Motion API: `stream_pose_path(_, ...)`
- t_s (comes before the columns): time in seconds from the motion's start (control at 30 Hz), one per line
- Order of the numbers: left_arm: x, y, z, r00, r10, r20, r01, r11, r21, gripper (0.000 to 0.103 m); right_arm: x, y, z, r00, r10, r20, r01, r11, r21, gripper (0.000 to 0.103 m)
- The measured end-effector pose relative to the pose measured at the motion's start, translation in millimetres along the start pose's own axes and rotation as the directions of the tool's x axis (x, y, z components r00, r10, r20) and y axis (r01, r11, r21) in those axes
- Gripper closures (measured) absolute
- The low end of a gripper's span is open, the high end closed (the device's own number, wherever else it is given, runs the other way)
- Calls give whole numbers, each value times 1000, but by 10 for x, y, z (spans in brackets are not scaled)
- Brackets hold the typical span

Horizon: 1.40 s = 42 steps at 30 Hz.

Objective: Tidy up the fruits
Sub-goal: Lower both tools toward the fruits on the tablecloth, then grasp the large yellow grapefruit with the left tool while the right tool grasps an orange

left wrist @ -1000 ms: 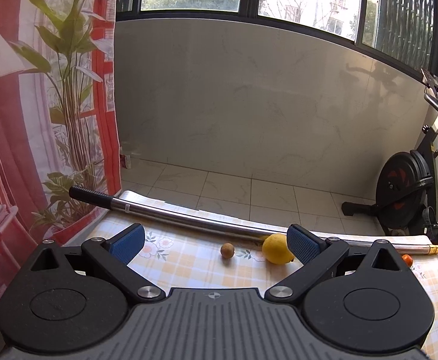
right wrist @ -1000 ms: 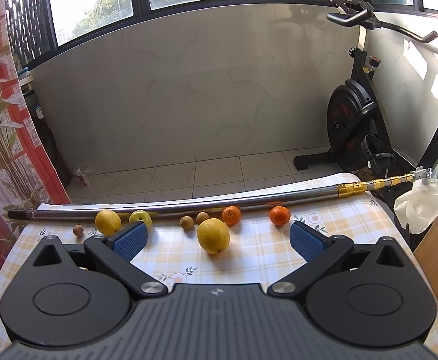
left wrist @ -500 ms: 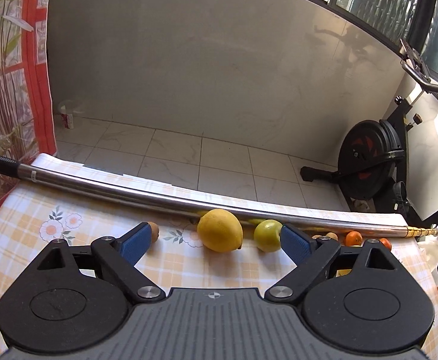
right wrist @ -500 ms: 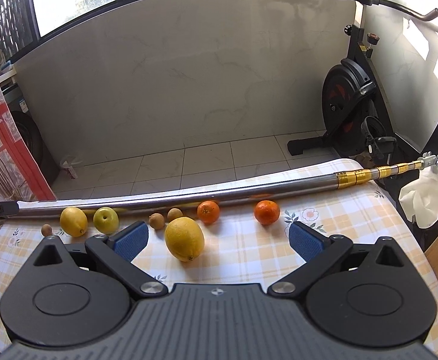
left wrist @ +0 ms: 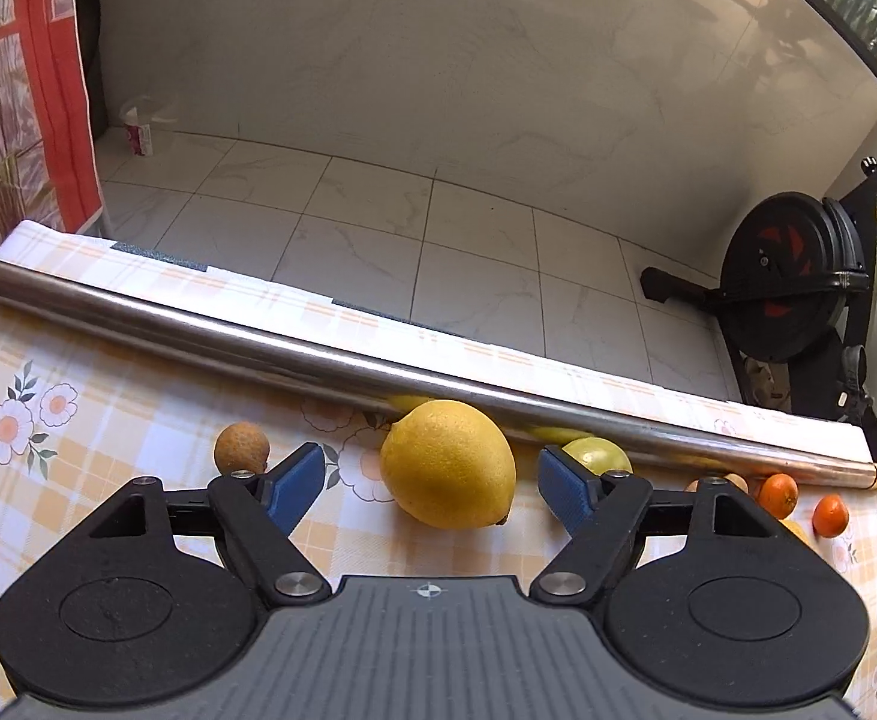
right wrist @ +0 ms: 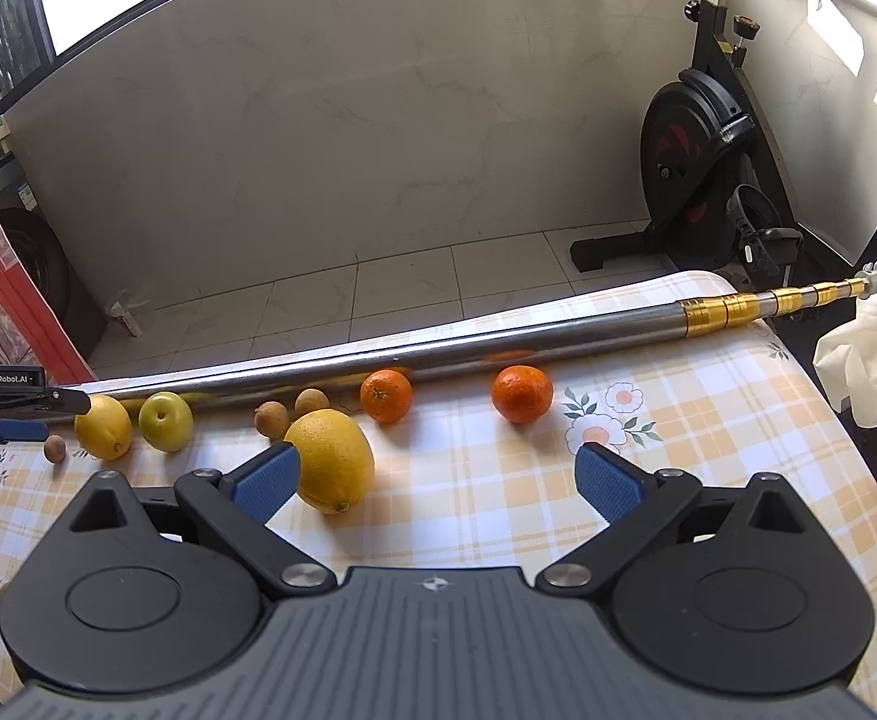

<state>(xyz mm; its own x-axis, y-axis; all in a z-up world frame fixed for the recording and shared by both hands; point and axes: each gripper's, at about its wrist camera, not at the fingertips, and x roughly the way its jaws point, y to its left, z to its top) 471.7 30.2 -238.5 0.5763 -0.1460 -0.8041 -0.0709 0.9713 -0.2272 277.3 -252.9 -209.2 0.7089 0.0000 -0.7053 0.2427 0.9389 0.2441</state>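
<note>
Lemon [left wrist: 447, 463] lies between the closing left claw's [left wrist: 432, 485] blue pads, untouched.

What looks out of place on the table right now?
A long metal pole lies along the table's far edge behind the fruit, its gold end overhanging the edge. Nothing looks spilled or damaged.

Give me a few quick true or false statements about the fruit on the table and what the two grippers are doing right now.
1. The left gripper has a lemon between its fingers. True; the pads don't touch it.
2. The right gripper grips an orange. False; it is open and empty.
3. Two oranges lie near the metal pole. True.
4. The fruit sits in a bowl. False; it lies loose on the checked tablecloth.
</note>
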Motion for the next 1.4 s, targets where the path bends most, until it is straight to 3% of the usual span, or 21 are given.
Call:
stream_pose_path(0.23,244,130,32,993,-105,-52,98,987,-125,23,66,-19,-15,1000,-5,-20,5,1000,9,3)
stream_pose_path(0.53,491,174,-37,994,-87,-72,72,980,-188,28,99,-108,12,999,-29,-29,29,999,14,3)
stream_pose_path(0.7,510,143,-86,994,-94,-61,82,980,-180,41,160,-135,12,999,-31,-29,32,999,8,4)
stream_pose_path(0.9,427,160,-137,994,-94,-53,84,984,-159,42,355,-235,48,999,-43,-7,43,999,-22,21)
stream_pose_path(1.03,348,199,-180,996,-79,-41,72,987,-146,42,585,-317,67,995,-94,12,95,993,-63,28)
stream_pose_path(1.4,125,224,-209,996,-88,0,87,990,-113,42,1133,-453,235,995,-105,1,105,994,-9,47)
